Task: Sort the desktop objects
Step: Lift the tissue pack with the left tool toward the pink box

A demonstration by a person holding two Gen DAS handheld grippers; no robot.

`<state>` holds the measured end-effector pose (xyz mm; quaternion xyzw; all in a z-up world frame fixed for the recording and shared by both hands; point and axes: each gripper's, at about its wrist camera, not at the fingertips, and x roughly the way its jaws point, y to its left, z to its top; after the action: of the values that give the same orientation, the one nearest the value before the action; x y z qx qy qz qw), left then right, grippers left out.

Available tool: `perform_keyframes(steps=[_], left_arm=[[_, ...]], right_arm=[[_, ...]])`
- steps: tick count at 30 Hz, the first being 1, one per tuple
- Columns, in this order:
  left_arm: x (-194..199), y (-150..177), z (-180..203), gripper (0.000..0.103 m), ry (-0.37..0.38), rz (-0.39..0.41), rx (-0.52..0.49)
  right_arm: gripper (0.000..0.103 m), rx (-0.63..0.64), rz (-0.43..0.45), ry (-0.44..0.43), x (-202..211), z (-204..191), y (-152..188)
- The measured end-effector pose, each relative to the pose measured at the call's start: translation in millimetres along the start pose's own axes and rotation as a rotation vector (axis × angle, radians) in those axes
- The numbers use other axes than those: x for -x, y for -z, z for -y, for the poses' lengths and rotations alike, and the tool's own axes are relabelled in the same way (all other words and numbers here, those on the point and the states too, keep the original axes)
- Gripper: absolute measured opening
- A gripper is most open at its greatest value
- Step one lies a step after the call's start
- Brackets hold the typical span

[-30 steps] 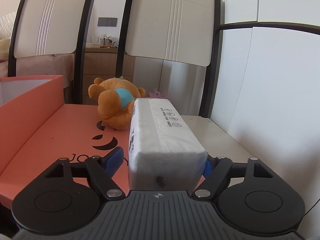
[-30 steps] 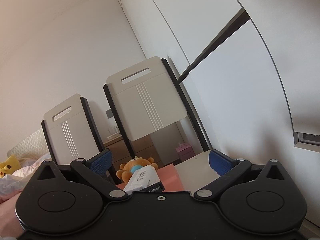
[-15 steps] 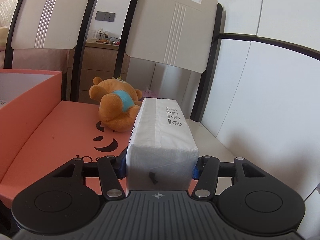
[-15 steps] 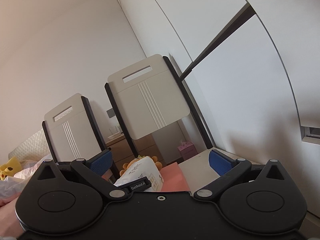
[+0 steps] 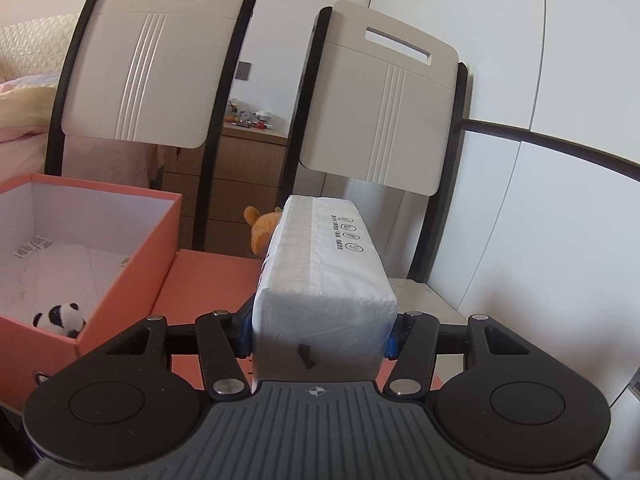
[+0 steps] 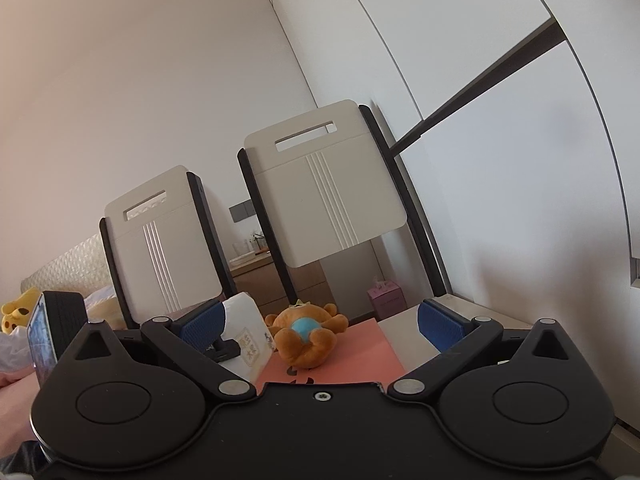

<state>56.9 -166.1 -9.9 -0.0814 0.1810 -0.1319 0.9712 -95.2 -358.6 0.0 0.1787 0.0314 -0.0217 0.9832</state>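
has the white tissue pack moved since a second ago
Yes. The tissue pack, clamped in the left gripper, has risen off the orange lid and swung left toward the orange box.

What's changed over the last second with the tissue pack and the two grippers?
The left gripper closed on the tissue pack, lifted it off the orange lid and swung left toward the open orange box. The right gripper stayed open and empty; the orange plush bear stayed on the lid.

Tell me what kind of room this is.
Probably a bedroom: a bed with pink bedding and a quilted headboard, a wooden chest of drawers, and a yellow plush toy lying on the bed.
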Motion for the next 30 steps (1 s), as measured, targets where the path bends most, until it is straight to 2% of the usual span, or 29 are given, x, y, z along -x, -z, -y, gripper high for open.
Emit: perform_keyframes(steps=[10,20,25,30], left_arm=[[21,-19,-34,0.06,-0.02,0.029,0.006],[35,-35,-57,0.06,-0.034,0.037,-0.044],[41,-51,-68,0.06,-0.057,0.065,-0.087],[42,-67,-84,0.06,-0.081,0.078,-0.105]], right_arm=[[0.102,0.088,-0.035,0.006,-15,-25,4],[0.102,0.222,-0.104,-0.068,-37,-57,2],[0.102,0.197,-0.171,-0.117,-58,-59,-9],[0.102,0.194,-0.213,-0.103,-87,-59,-8]])
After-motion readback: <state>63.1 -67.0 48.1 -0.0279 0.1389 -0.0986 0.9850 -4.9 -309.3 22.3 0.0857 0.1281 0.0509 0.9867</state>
